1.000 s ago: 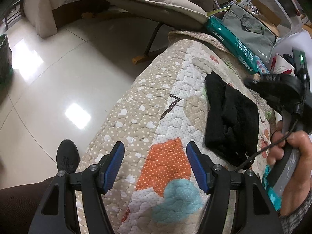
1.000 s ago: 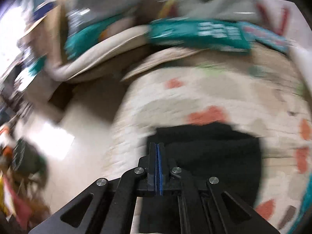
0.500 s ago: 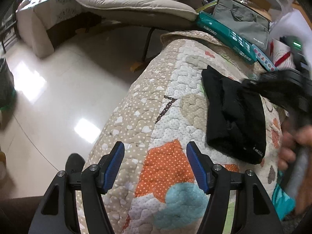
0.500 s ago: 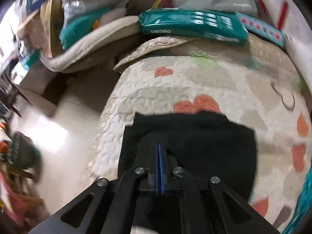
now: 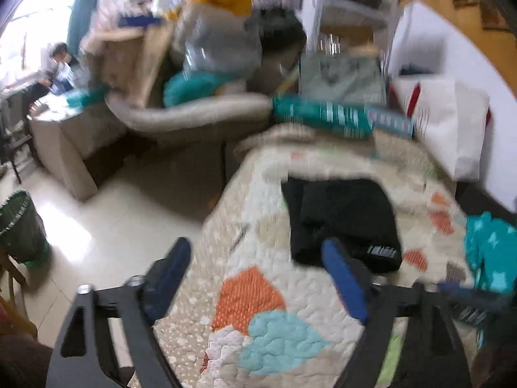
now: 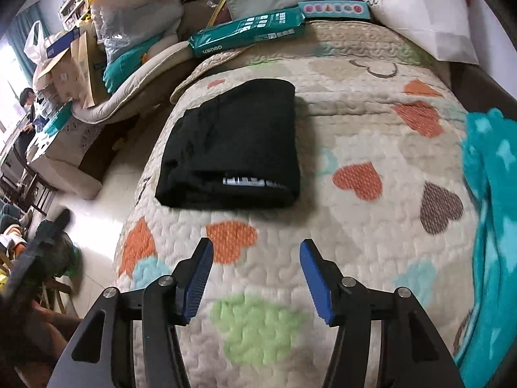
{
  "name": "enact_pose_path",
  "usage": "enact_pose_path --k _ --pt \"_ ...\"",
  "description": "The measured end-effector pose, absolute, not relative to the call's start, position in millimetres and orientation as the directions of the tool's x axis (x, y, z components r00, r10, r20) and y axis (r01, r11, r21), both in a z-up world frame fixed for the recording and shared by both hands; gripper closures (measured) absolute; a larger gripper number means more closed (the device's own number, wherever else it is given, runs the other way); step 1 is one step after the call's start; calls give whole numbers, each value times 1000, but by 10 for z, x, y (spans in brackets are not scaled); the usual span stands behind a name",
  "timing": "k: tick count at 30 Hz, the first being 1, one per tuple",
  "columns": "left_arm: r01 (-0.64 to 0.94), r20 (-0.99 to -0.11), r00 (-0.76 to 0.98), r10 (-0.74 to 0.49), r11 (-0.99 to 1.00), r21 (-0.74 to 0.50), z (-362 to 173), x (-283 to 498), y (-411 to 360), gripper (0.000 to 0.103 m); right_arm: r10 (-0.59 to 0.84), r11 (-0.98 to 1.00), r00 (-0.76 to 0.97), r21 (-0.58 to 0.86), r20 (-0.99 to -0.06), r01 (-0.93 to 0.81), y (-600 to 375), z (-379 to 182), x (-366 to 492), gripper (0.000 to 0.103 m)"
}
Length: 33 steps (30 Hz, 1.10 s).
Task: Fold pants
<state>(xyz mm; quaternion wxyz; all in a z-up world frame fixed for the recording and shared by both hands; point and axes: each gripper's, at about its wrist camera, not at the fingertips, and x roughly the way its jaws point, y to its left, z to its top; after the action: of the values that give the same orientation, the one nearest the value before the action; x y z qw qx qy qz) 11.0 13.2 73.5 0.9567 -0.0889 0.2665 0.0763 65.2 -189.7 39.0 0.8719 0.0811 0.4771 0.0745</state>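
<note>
Lying folded on quilt (image 6: 371,135): black pants (image 6: 232,142), released. Right gripper (image 6: 257,278), pressed together earlier, just spread, withdrawn, empty; left gripper (image 5: 258,278) widened, empty. Fold judged complete.

Mirrored "deli" on green pack (image 6: 247,34)

Bare quilt (image 6: 339,129) lies open right of and in front of the folded black pants (image 6: 232,142); a teal blanket (image 6: 491,213) crowds the right edge; teal packets (image 6: 248,32) (and a white pillow (image 6: 429,9)) block the far end.
</note>
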Motion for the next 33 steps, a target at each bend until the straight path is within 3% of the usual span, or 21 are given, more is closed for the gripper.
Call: enact_pose_path --k 2,5,14,23,33 --pt "-220 -464 874 144 969 -114 879 -27 84 0 212 975 544 216 -812 -57 -1888 415 593 41" --pt "-190 -411 903 128 975 -113 1124 -148 15 0 229 970 560 236 -796 -61 -1879 465 521 39" --pt "-118 -557 831 1 978 -174 1171 -51 -8 0 226 969 588 238 -777 -59 -1877 520 401 35" --pt "-147 -663 748 39 983 -108 876 46 -64 0 205 978 587 185 -784 -95 -1751 458 377 33" --pt "-139 -714 698 45 988 -73 692 123 -69 0 172 985 585 126 -792 -120 -1645 387 380 30"
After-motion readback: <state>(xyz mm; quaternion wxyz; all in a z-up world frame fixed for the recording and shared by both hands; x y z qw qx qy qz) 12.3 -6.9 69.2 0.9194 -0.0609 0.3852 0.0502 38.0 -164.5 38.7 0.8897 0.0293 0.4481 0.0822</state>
